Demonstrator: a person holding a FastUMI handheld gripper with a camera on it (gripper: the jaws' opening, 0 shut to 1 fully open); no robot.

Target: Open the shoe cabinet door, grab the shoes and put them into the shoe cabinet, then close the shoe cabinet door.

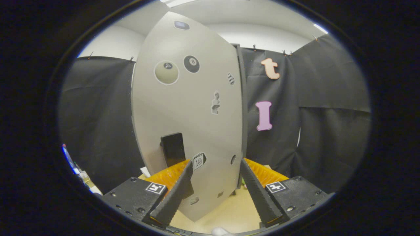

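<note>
The grey shoe cabinet door (187, 108) stands upright close ahead of me, its face dotted with stickers. A black rectangular handle (172, 149) sits low on the door, just left of and slightly beyond my left fingertip. My gripper (216, 164) is open, its fingers spread wide with the lower part of the door's face beyond the gap and nothing held between them. A darker vertical edge (243, 108) runs down the door's right side, just above my right fingertip. Whether the door is ajar I cannot tell.
A pale wooden tabletop (229, 209) lies under the fingers and the cabinet. Black cloth (98, 124) hangs behind on both sides. A small white object (220, 231) peeks in at the very bottom, below the fingers. A white scrap (145, 171) lies left of the handle.
</note>
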